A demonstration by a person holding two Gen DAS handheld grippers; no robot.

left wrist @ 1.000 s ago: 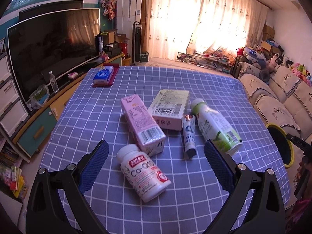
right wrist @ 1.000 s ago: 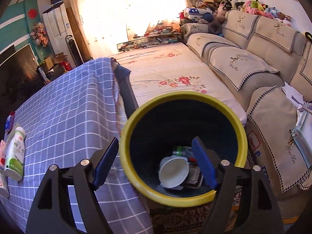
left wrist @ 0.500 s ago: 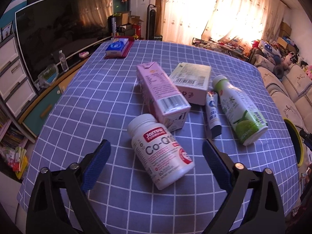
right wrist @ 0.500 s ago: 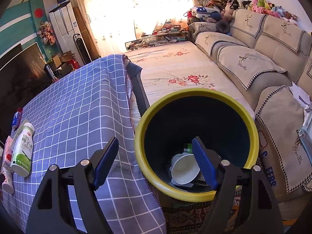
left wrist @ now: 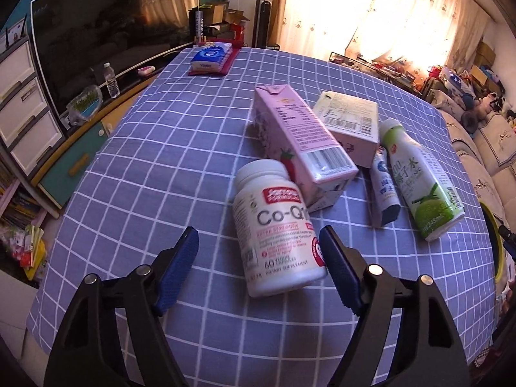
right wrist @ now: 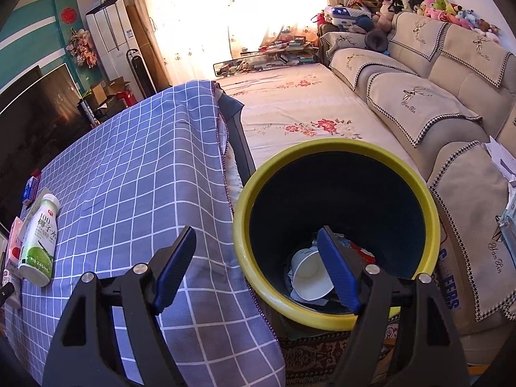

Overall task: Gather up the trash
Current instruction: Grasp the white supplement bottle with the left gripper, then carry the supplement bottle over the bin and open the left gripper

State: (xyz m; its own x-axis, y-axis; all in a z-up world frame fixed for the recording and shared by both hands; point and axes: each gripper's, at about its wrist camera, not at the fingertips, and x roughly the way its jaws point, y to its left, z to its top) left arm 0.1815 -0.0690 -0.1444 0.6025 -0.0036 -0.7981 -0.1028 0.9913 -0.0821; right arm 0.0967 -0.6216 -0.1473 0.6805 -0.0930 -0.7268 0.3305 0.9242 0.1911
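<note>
A white Co-Q10 pill bottle (left wrist: 274, 229) lies on the blue checked tablecloth (left wrist: 167, 167). My left gripper (left wrist: 259, 251) is open, its jaws on either side of the bottle's base without touching it. Behind lie a pink carton (left wrist: 303, 142), a flat pink box (left wrist: 351, 122), a small white tube (left wrist: 383, 187) and a green coconut-water bottle (left wrist: 419, 180). My right gripper (right wrist: 256, 251) is open and empty above the table's edge beside the yellow-rimmed bin (right wrist: 335, 225), which holds a white cup (right wrist: 309, 274) and other trash.
A tissue pack on a red tray (left wrist: 211, 58) sits at the table's far end. A TV (left wrist: 96, 32) and drawers (left wrist: 22, 103) stand to the left. A sofa (right wrist: 451, 113) is right of the bin. The green bottle also shows in the right wrist view (right wrist: 38, 238).
My left gripper has moved forward and down, so the pill bottle now lies between its jaws. My right gripper has shifted left, away from over the bin towards the table edge.
</note>
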